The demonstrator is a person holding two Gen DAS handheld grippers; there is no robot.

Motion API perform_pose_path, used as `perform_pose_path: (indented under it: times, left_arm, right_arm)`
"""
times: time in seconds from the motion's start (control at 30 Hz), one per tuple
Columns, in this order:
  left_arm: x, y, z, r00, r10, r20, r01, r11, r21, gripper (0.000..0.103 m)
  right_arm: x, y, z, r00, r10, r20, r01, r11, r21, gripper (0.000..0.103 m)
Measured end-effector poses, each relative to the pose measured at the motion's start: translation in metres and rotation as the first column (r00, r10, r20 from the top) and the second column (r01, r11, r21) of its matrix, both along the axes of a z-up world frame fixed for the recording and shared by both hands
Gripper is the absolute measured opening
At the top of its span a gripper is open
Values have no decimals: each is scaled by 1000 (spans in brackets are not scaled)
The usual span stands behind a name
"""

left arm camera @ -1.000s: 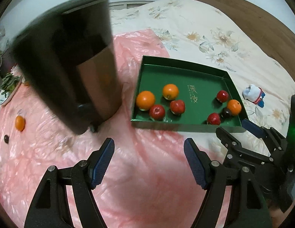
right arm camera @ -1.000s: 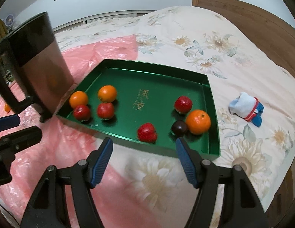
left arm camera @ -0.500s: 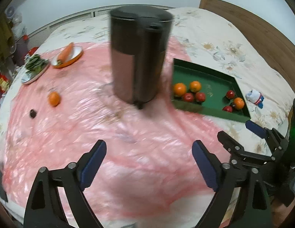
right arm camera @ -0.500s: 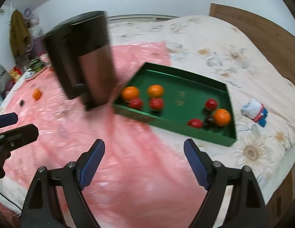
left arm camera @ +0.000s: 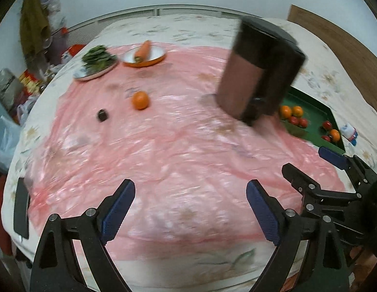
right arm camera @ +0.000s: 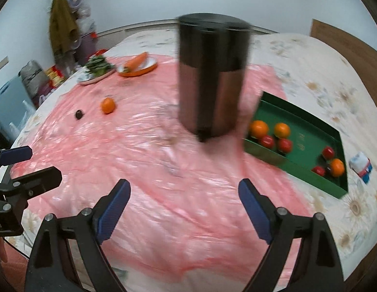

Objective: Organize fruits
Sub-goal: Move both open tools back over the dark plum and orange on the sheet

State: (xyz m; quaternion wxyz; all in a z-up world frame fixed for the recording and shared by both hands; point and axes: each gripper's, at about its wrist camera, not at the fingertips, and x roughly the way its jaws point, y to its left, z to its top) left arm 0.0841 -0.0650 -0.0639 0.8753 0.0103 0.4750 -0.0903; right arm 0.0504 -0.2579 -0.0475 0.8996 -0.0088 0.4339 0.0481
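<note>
Both the left hand-held gripper (left arm camera: 189, 209) and the right hand-held gripper (right arm camera: 183, 208) were wide and empty, between fetches. Left of the dark canister (right arm camera: 212, 77), a loose orange (left arm camera: 140, 100) and a dark fruit (left arm camera: 102, 115) lay on the bed, probably next for the green tray (right arm camera: 307, 172).

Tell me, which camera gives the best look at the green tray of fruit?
The right wrist view: the green tray lies nearly whole, its fruit countable. In the left wrist view the same tray sits small at the edge, partly behind the dark canister.
</note>
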Motion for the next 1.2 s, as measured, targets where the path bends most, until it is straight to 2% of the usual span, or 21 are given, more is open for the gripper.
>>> perform_pose_path:
  times: [0.2,0.33,0.6,0.77,0.9,1.1,1.2]
  left_arm:
    - [-1,53,-3,997,76,8,-76,997,2,90]
    - [4,83,-2,992,124,31,-125,992,10,90]
    - [47,124,-21,984,169,53,-172,983,56,90]
    - [77,134,-40,985,164,48,-168,983,70,89]
    - [103,141,-53,985,167,35,-168,985,47,89]
    - [139,142,-67,985,163,57,-166,984,65,88]
    - [156,144,-74,983,173,56,-177,982,60,80]
  right_arm:
    - [12,52,6,997,72,5,-72,997,-13,103]
    - [24,84,19,992,115,53,-112,992,-55,103]
    - [77,133,35,976,186,111,-177,980,-86,103]
    - [114,154,25,971,217,99,-209,974,-93,103]
    - [141,170,10,963,259,75,-251,963,-93,103]
    - [178,184,-16,961,274,29,-273,961,-39,103]
    - [195,190,-29,959,283,16,-282,959,-28,103]
